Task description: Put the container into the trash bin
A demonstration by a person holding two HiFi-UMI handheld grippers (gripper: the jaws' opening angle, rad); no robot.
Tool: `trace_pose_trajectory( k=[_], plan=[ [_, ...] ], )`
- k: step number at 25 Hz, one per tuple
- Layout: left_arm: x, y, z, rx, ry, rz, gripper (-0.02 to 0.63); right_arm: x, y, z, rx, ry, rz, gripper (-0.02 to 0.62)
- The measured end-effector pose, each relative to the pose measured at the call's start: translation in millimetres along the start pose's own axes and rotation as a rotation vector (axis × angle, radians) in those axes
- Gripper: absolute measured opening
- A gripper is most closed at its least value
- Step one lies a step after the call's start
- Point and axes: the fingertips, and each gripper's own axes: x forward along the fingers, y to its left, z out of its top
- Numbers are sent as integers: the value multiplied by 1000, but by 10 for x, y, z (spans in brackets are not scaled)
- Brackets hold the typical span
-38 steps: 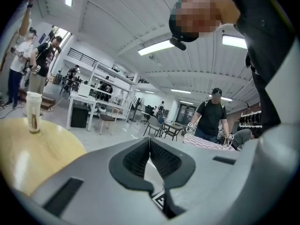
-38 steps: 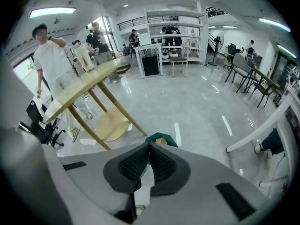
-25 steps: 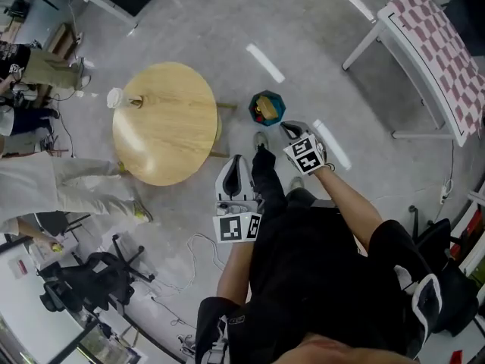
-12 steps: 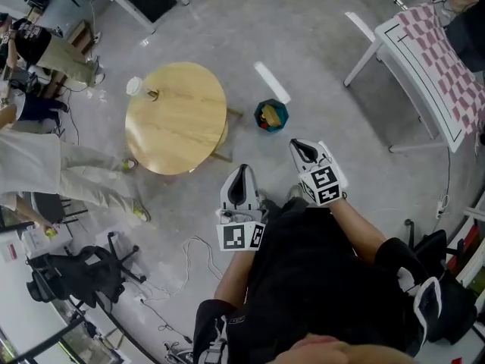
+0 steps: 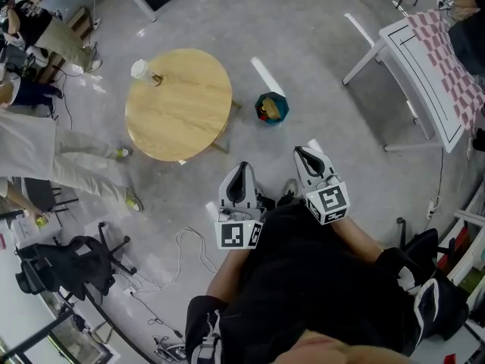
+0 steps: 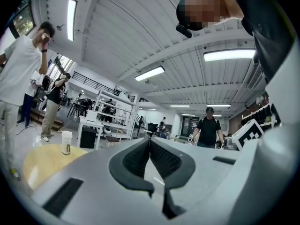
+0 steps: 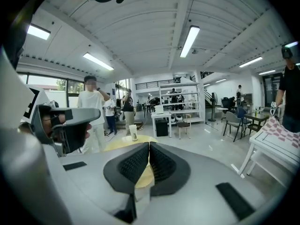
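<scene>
The teal trash bin (image 5: 271, 107) stands on the floor beside the round wooden table (image 5: 178, 105), with yellow and brown items inside it. A pale lidded cup (image 5: 140, 69) stands at the table's far edge; it also shows in the left gripper view (image 6: 66, 142) and the right gripper view (image 7: 134, 132). My left gripper (image 5: 241, 166) is shut and empty, held close to my body. My right gripper (image 5: 302, 152) is also shut with nothing between its pads, well back from the bin. Both pads meet in the left gripper (image 6: 150, 140) and right gripper (image 7: 149, 144) views.
A white table with a checked cloth (image 5: 436, 63) stands at the right. People (image 5: 34, 154) stand left of the round table. A black office chair (image 5: 64, 262) and loose cables (image 5: 182, 241) lie at lower left. A person in black (image 6: 207, 131) stands far ahead.
Both grippers have drawn back from the bin toward my body and risen; the right one, which was right by the bin, moved most. They stayed shut.
</scene>
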Motion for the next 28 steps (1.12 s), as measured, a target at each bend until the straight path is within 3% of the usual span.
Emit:
trace_pose_trajectory(
  k=[28],
  plan=[
    [-225, 172, -29, -30, -18, -14, 11, 75, 392, -119, -33, 36, 10, 26]
  ],
)
